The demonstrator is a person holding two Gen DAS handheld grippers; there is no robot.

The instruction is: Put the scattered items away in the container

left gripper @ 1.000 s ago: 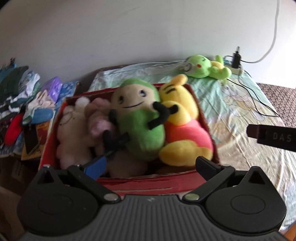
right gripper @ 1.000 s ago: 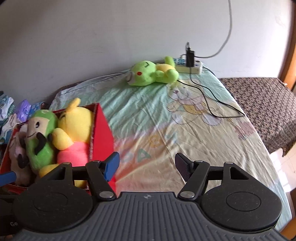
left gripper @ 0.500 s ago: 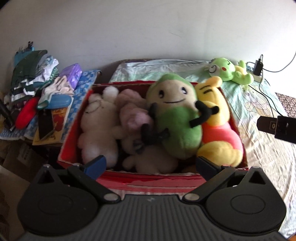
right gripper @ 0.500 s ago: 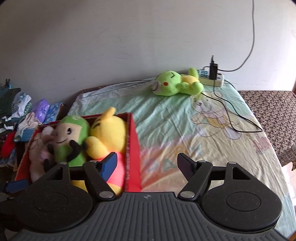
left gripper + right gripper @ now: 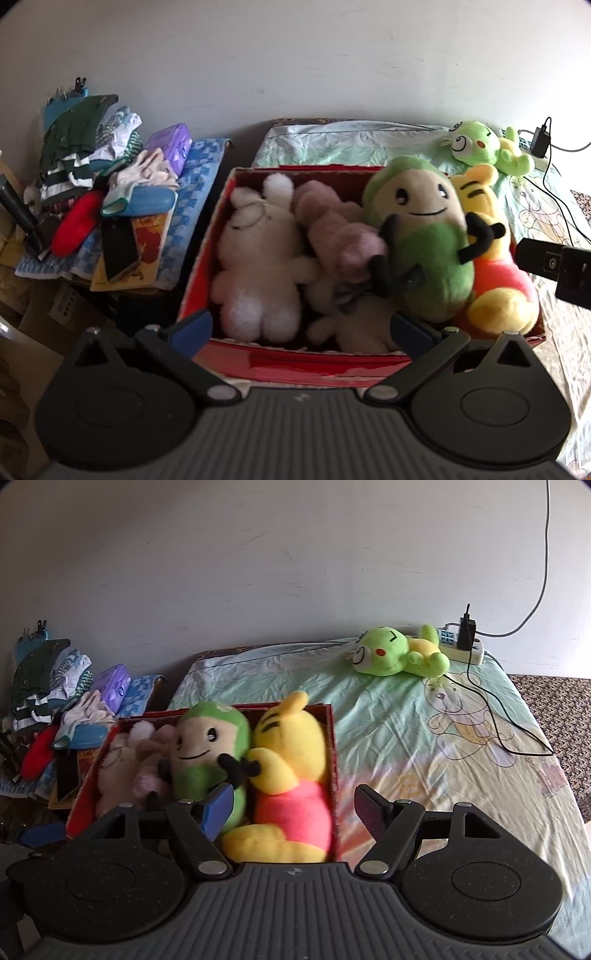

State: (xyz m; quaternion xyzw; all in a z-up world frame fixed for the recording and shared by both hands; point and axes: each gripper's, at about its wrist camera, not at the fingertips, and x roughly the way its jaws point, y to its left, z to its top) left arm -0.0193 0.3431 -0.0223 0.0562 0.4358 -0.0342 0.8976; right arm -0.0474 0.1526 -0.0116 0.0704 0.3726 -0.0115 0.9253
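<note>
We are seeing the lime-green plush frog lying crosswise, far ahead-right of our right tongs; both tongs are gaping wide, holding nothing.

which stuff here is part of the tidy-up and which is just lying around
Part of the job:
- red box
- plush toys in it: yellow bear, green doll, white bunny
- green frog plush, not yet boxed, on the bed

Just lying about:
- clothes pile
- power strip
- black cable
</note>
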